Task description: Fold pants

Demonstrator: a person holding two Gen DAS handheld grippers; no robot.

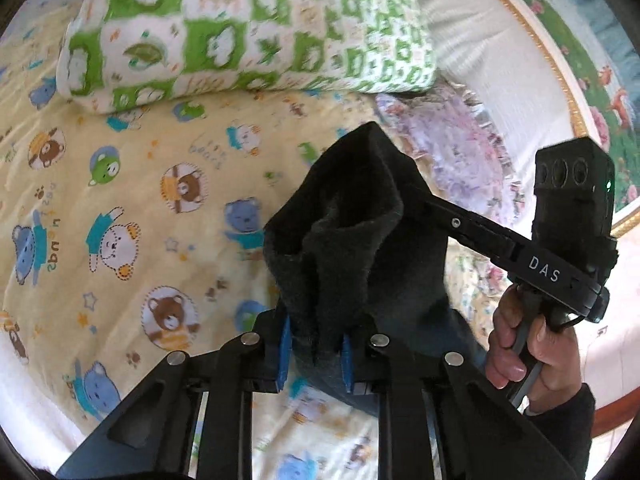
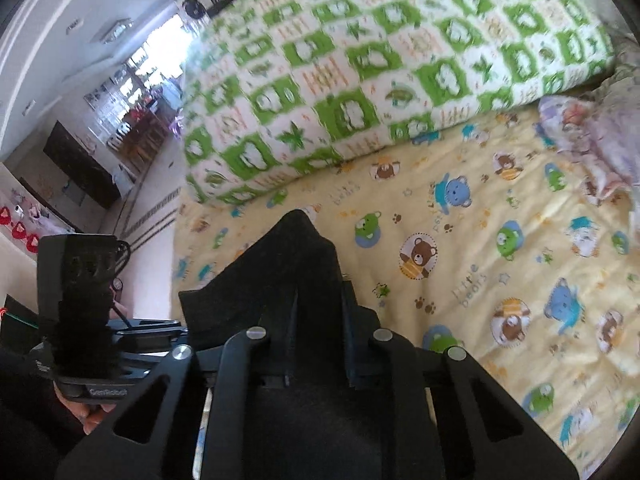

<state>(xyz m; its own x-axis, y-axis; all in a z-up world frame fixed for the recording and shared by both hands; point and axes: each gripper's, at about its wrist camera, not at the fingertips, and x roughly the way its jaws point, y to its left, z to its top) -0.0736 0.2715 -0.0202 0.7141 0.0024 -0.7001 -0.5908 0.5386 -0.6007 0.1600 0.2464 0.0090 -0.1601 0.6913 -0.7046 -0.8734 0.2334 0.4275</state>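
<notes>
Left wrist view, nearest: the left gripper [image 1: 316, 354] pinches a bunched fold of the dark pants [image 1: 352, 236] between its blue pads [image 1: 283, 356]; the cloth rises from the jaws toward 12 o'clock, held above the sheet [image 1: 132, 200]. At 3 o'clock the right gripper [image 1: 416, 196] reaches in from the side, its body marked "DAS", with a hand [image 1: 524, 344] on its grip; its tips are hidden behind the pants, but the right wrist view shows them clamped on the cloth.

Right wrist view, nearest: the right gripper [image 2: 316, 364] is pressed together on the pants [image 2: 296, 264], which fill the jaws and peak toward 12 o'clock. At 9 o'clock the left gripper's housing carries a label reading "GenRobot".

Middle distance: the yellow sheet, printed with cartoon bears and frogs, carries the words "little bears" at 4 o'clock in the right view.

Farther: a green-and-white checked pillow [image 1: 248, 28] lies across 12 o'clock, touching the sheet. A lilac floral cloth [image 1: 452, 140] lies at 2 o'clock, beside the pillow.
</notes>
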